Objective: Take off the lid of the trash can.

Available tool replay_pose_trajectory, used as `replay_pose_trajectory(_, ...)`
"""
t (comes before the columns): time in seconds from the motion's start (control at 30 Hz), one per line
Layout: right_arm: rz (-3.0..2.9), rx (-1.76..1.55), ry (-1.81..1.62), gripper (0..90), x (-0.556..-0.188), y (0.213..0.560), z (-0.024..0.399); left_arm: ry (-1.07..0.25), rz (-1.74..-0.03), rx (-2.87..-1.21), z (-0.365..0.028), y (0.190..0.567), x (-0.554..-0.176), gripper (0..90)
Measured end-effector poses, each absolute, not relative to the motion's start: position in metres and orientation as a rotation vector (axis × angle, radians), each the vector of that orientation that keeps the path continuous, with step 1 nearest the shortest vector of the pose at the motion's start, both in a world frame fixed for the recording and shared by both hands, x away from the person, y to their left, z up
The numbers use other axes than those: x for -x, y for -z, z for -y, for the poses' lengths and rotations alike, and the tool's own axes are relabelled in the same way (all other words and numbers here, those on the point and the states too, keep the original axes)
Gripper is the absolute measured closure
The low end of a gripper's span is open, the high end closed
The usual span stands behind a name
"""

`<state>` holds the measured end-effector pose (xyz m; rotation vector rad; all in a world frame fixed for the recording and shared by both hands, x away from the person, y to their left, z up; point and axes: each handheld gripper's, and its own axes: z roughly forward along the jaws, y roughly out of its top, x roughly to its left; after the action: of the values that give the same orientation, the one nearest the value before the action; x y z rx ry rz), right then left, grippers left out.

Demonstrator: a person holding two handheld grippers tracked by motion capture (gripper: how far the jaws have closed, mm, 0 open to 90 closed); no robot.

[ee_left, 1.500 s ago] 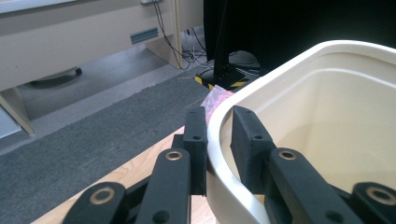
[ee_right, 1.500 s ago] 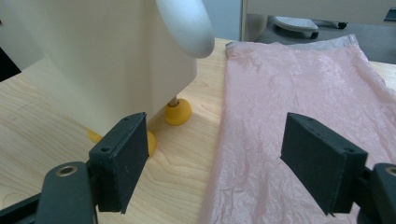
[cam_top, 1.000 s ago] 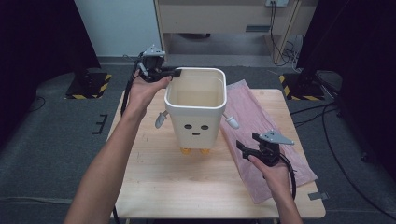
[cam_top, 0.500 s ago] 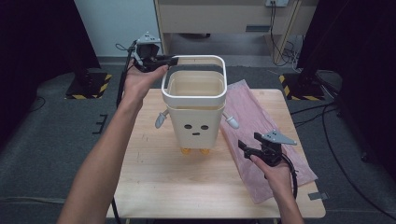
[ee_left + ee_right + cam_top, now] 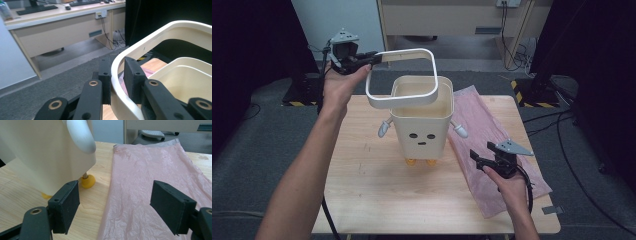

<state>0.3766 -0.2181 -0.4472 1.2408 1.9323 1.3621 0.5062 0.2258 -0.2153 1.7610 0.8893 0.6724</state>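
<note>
Left tool [image 5: 371,59] clamped on one edge of the cream ring [image 5: 402,79], tilted above the bin [image 5: 419,120]; thin grip, could twist loose and drop; right tool [image 5: 482,161] apart over pink bag [image 5: 492,140].

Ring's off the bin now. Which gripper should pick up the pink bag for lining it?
Right. The right gripper hovers open above the pink bag, jaws empty. The left gripper is shut on the ring, held above the bin.
</note>
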Motion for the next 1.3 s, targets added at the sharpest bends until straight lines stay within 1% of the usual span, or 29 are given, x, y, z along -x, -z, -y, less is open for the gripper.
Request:
replay_pose_trajectory(0.27,-1.931,-1.241,-1.358,23.2,-0.376,0.447,0.219,-0.743,-0.920,-1.705,-0.255,0.209,-0.496,76.2)
replay_pose_trajectory(0.3,-1.931,-1.240,-1.357,23.2,-0.376,0.447,0.219,-0.732,-0.932,-1.705,-0.257,0.209,-0.494,76.2)
replay_pose_trajectory(0.87,-1.935,-1.244,-1.339,23.1,-0.377,0.449,0.220,-0.805,-1.032,-1.616,-0.322,0.226,-0.479,76.3)
replay_pose_trajectory(1.13,-1.915,-1.267,-1.329,22.7,-0.377,0.449,0.228,-0.854,-1.091,-1.606,-0.357,0.246,-0.474,76.3)
replay_pose_trajectory(1.3,-1.908,-1.273,-1.326,22.7,-0.378,0.449,0.230,-0.892,-1.147,-1.627,-0.376,0.273,-0.474,76.3)
